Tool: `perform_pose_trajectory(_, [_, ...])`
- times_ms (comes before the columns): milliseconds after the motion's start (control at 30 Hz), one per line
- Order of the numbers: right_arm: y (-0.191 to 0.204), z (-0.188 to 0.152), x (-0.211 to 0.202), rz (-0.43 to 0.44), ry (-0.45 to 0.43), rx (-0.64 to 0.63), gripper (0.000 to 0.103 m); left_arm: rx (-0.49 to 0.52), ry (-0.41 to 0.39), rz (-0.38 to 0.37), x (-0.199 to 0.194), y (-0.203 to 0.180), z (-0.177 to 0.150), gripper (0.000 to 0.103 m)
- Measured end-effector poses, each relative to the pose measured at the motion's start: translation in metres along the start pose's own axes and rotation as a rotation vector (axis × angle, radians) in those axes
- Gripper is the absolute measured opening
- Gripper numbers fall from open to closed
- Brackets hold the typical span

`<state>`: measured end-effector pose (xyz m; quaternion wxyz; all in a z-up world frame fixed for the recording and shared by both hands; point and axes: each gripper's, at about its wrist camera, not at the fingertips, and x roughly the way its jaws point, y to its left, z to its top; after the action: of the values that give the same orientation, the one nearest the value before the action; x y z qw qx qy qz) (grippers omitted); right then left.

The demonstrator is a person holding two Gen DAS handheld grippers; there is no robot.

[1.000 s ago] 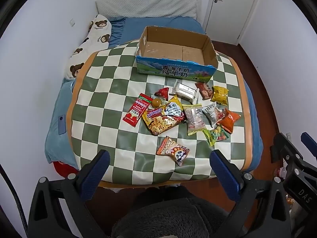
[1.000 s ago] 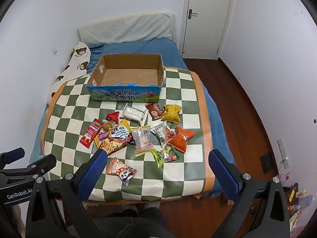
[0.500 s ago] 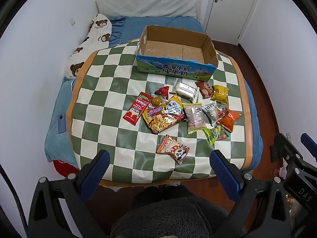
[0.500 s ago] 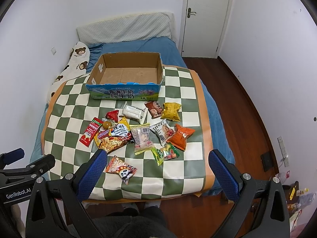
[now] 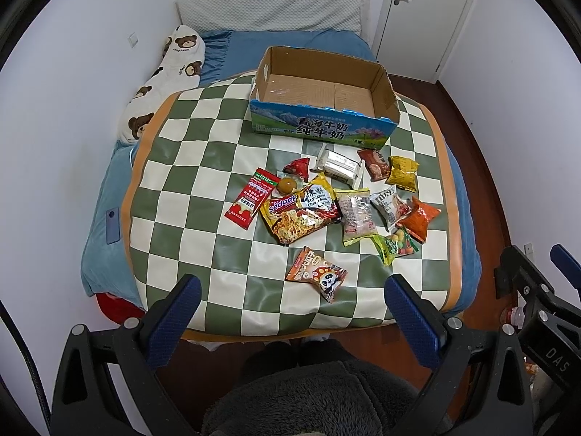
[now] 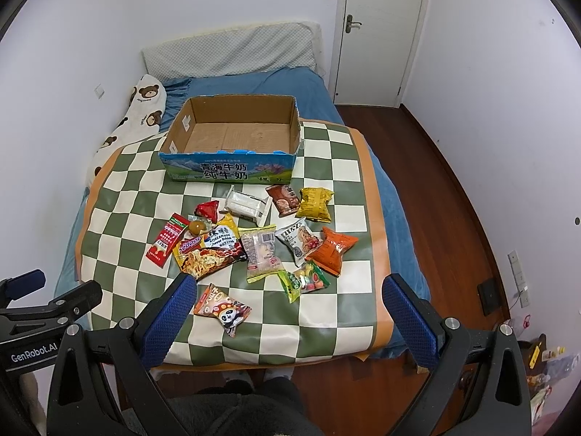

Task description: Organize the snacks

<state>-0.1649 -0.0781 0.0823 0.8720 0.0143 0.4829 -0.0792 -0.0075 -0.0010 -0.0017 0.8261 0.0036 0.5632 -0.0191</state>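
hovering: both tools hang above the near edge of the bed, nothing in either one.
left gripper (image 5: 288, 312): jaws wide apart, empty, on the near side of the cardboard box (image 5: 384, 76), well short of it.
right gripper (image 6: 287, 309): jaws spread apart too, empty, also near side of the box.
box: open top, bare inside, standing on the checkered mat (image 5: 203, 167) at its far end.
snacks: a loose heap on the mat just in front of the box's printed wall, none inside it yet.
nearest piece: the panda packet (image 5: 317, 272), lying alone, furthest from the box and closest to the fingers.
beside the heap: the red sachet (image 5: 252, 198) on the box's left-front side; the orange bag (image 5: 419, 216) and yellow bag (image 5: 402, 172) on its right-front side.
middle: the noodle pack (image 5: 303, 214) overlaps its neighbours in front of the box.
handling (my guess): light, air-puffed film bags, slick and crinkly, contents easily crushed; the noodle block likely brittle.
where to grip (my guess): pinch a crimped seam or corner, gently, not the puffed belly.
change from a second ago: the mat and snacks sit a little larger and lower in both views, so both tools have eased toward the box; snacks unmoved, jaws as wide as they were.
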Motion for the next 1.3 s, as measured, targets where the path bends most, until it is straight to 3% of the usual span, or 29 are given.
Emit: perform_pose_trajectory(1300, [0.0084,-0.0043,-0.0018,0.020,0.012,0.017,0.103,-0.003,-0.004,-0.001,-0.0005,0.0005,0.0003,0.103])
